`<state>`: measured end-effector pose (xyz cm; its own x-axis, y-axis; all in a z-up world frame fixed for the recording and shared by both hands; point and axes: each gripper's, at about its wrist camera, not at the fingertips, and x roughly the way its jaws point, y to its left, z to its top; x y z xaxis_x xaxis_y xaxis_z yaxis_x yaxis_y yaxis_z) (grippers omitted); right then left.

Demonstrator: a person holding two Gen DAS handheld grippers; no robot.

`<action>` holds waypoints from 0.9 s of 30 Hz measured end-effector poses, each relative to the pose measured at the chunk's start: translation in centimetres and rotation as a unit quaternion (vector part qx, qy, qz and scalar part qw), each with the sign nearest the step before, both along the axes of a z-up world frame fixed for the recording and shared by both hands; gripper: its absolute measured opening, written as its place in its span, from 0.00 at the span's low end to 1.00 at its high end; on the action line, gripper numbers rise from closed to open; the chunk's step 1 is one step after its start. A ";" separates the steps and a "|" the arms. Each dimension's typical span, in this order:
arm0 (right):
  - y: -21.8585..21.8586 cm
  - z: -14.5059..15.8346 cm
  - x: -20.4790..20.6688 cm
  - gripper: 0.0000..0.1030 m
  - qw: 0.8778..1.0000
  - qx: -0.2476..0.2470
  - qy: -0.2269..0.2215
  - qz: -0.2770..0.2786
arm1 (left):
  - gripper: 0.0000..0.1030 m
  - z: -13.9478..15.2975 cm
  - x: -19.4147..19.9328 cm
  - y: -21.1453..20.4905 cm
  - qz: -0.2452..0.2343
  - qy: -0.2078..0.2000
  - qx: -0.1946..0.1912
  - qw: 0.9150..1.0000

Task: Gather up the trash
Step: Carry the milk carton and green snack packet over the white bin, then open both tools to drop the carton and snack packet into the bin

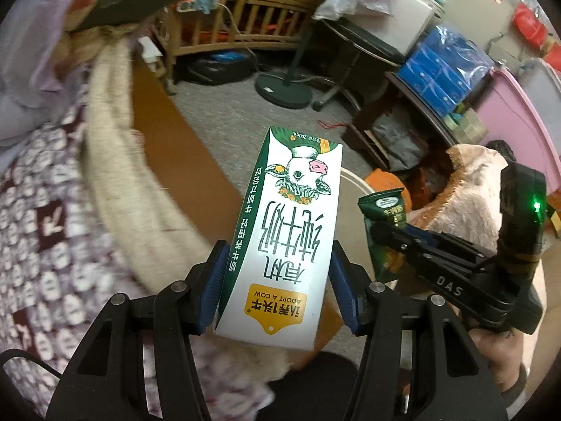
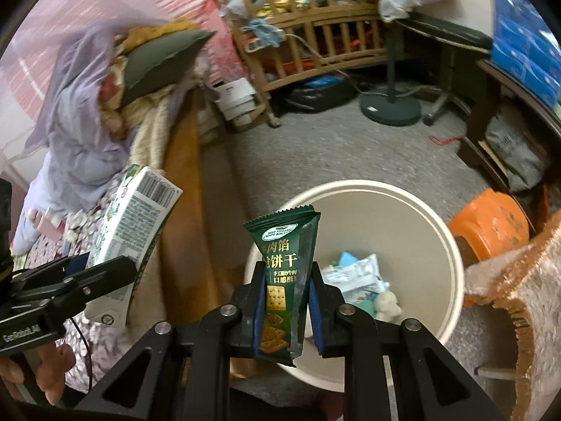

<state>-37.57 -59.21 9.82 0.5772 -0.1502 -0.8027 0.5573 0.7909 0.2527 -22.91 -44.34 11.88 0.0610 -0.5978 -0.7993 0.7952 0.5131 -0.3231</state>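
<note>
Item 1: milk carton (image 1: 284,238), in your left hand-held gripper (image 1: 277,280), pads clamped on lower sides. Light, likely empty; crushable card, smooth coating, so grip mid-body, gently.

Item 2: biscuit wrapper (image 2: 280,280), pinched in right hand-held gripper (image 2: 285,310), above bin (image 2: 452,256). Featherlight, limp, slippery foil.

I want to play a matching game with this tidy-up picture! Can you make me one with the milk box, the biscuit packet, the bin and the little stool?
Things:
1. milk carton
2. biscuit wrapper
3. trash bin
4. plastic stool

Descriptions:
A. orange, on the floor beside the bin
B. dark green, clamped in the right gripper
C. cream and round, with crumpled rubbish inside
D. white with a cow picture, clamped in the left gripper

Pairs: 1-D, 2-B, 3-C, 4-A
</note>
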 end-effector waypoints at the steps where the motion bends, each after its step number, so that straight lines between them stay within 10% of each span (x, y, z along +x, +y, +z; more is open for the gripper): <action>1: -0.6 -0.2 -0.5 0.20 1.000 0.003 0.001 -0.007 | 0.53 -0.1 -0.3 -0.7 -0.006 0.004 0.000 1.000; 20: -5.1 -2.3 -3.6 0.21 0.997 0.013 0.026 -0.070 | 0.61 -1.0 -2.1 -5.5 -0.045 0.027 -0.022 0.998; 27: -5.2 -2.8 -3.6 0.35 0.997 0.023 0.030 -0.074 | 0.62 -0.9 -2.0 -4.7 -0.033 0.008 -0.017 0.999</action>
<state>-41.19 -64.38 7.07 0.5023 -0.1926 -0.8430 0.6818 0.6878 0.2491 -24.90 -49.05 11.01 0.0089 -0.6275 -0.7785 0.8215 0.4485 -0.3521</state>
